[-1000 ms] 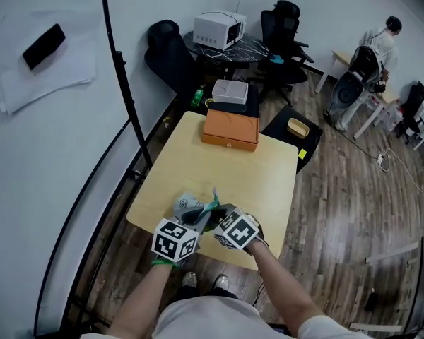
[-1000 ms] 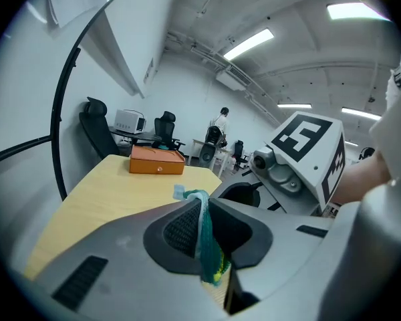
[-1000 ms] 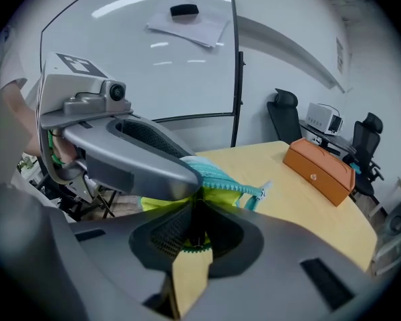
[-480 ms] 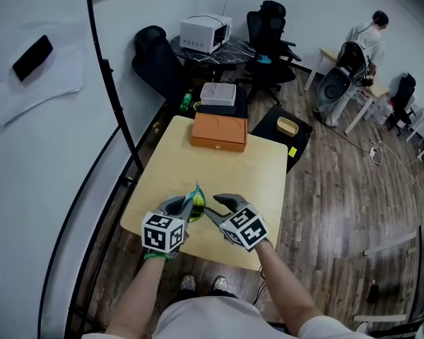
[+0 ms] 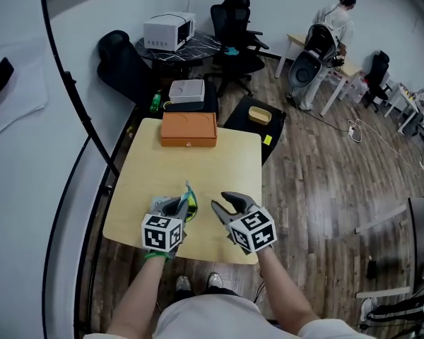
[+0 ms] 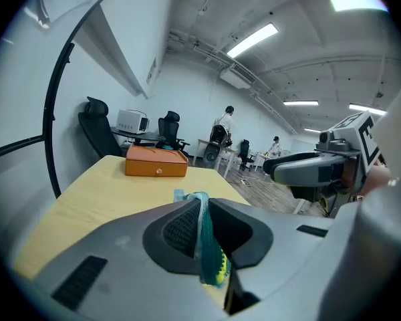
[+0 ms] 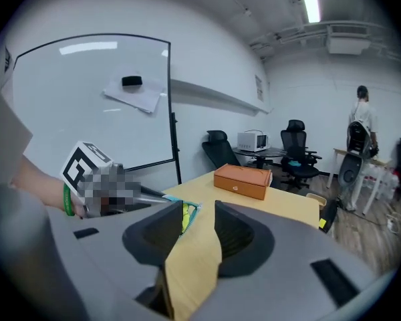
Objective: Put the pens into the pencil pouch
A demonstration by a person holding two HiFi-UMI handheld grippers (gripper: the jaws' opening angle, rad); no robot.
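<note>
**Fig.** My left tool (image 5: pixel 177 205), forearm reaching forward, is clamped on the teal pencil pouch (image 5: pixel 191 205), held above the near edge of the tabletop (image 5: pixel 198 161). My right tool (image 5: pixel 230 205) is held just beside it, tilted slightly downward, its jaws apart and empty.

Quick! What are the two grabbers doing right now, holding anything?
The left gripper is closed on the teal pencil pouch.
The right gripper is open, holding nothing.

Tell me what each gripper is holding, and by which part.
The left gripper is shut on the pouch, pinching it by one edge. The right gripper is open and holds nothing.
</note>
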